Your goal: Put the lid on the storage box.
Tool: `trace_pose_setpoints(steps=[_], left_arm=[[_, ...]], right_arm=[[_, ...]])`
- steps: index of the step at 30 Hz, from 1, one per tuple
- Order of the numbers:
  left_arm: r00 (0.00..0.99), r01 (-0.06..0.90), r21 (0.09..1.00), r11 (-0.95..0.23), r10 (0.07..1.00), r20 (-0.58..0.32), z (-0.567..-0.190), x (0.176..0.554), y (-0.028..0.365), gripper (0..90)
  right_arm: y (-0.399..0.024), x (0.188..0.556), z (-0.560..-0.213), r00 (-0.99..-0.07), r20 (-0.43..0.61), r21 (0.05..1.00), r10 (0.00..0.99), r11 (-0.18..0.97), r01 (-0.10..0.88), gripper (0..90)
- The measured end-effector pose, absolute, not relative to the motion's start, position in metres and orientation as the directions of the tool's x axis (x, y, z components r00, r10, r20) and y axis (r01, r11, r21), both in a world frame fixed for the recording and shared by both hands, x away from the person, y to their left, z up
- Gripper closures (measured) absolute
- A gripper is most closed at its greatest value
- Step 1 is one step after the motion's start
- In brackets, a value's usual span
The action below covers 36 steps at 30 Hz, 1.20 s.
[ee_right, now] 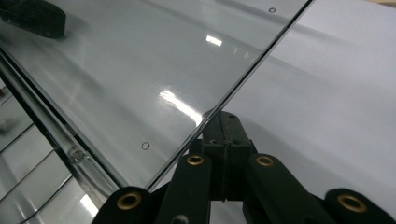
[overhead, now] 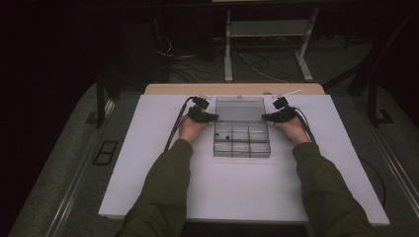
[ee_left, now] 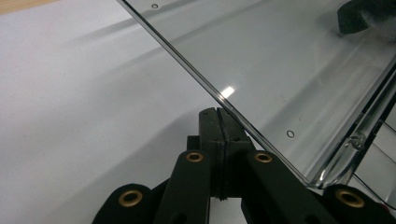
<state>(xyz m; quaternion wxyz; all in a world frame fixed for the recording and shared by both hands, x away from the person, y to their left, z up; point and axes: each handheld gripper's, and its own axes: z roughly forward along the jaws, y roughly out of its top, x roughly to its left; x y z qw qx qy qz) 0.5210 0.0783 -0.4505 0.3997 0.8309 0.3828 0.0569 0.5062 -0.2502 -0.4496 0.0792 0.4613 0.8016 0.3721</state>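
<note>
Two forearms in olive-green long sleeves (overhead: 165,190), loose and creased, with cuffs at the wrists. Each hand carries a black gripper: the left gripper (overhead: 213,117) and the right gripper (overhead: 265,117). A dark cable (overhead: 174,129) trails from each. Up close, the matte black fingers (ee_left: 208,126) join angular link arms set with round brass-coloured bushings (ee_left: 194,157).

A white table (overhead: 237,192) is seen with 1 clear compartment box (overhead: 241,140) lying open at its far middle, lid (overhead: 240,109) laid back flat.
</note>
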Motion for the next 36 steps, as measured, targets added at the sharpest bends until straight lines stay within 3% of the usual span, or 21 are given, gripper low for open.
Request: trace_pose_setpoints(steps=[36], left_arm=[[0.690, 0.566, 0.749, -0.343, 0.695, -0.204, -0.429, 0.525, 0.082, 89.3]], right_arm=[[-0.251, 0.517, -0.429, -0.564, 0.228, 0.736, 0.793, 0.239, 0.634, 89.1]])
